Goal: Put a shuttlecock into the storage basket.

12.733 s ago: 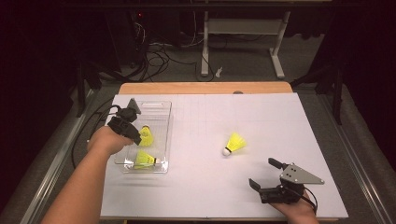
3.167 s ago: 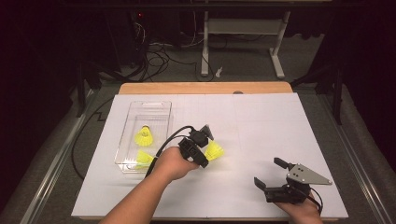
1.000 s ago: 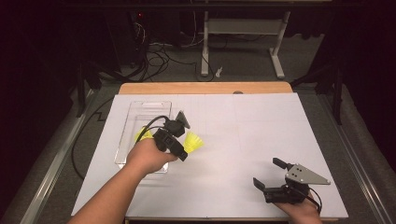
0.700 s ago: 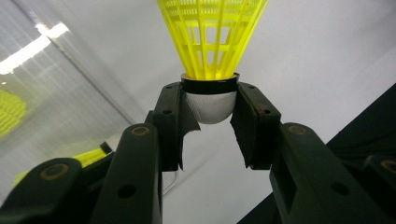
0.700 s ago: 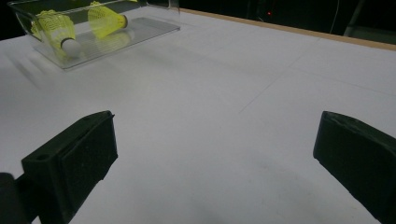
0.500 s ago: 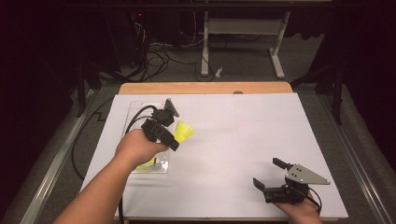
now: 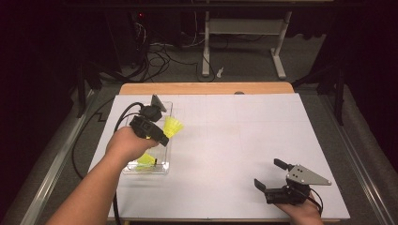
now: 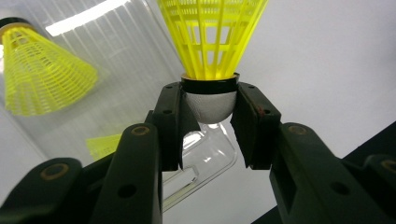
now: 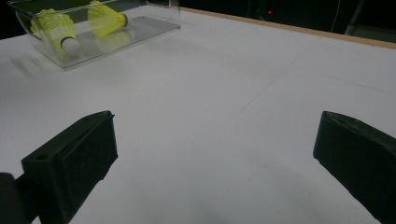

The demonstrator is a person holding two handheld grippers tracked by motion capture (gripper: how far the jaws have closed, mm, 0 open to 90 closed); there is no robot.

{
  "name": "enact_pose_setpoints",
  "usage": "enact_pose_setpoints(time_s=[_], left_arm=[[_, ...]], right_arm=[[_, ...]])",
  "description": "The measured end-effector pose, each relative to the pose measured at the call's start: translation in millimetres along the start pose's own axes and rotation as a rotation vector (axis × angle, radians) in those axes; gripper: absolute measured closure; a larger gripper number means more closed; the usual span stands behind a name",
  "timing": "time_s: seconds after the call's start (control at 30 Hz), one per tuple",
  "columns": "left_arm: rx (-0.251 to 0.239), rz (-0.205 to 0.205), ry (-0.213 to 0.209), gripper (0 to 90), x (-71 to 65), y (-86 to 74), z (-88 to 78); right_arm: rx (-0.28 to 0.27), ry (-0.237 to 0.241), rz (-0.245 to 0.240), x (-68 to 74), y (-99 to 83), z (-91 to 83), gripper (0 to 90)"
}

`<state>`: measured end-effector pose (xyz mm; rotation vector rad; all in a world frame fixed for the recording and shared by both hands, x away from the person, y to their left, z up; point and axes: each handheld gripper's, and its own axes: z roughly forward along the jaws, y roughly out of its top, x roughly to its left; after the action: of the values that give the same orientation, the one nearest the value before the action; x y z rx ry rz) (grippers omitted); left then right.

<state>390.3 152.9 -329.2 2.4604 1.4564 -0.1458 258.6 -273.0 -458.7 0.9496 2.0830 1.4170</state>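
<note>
My left tongs [image 8: 209,126] grip a yellow shuttlecock [image 8: 212,42] by its cork, above the clear tray [image 7: 162,166] at frame left; my right tongs [image 7: 276,176] rest open, lower right.

A white sheet [image 7: 244,150] covers the table, with a strip of bare wooden tabletop [image 7: 206,88] showing along its far edge. Beyond the table, on the grey floor [image 7: 244,70], lies a tangle of black cables [image 7: 162,54], and beside them stands a white metal stand [image 7: 244,28] on two feet. The background is dark.
</note>
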Motion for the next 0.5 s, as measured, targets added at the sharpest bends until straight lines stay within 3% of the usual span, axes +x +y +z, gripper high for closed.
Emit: enact_pose_setpoints(time_s=[0.3, 0.5], left_arm=[[-0.008, -0.065, 0.010, 65.4, 18.0, -3.1, 3.6], [0.001, -0.083, 0.016, 65.4, 25.1, -3.8, 7.1]], right_arm=[[-0.002, 0.000, -0.004, -0.7, -0.1, 0.1, 0.1], [-0.001, -0.001, 0.000, -0.9, -0.2, -0.1, 0.1]])
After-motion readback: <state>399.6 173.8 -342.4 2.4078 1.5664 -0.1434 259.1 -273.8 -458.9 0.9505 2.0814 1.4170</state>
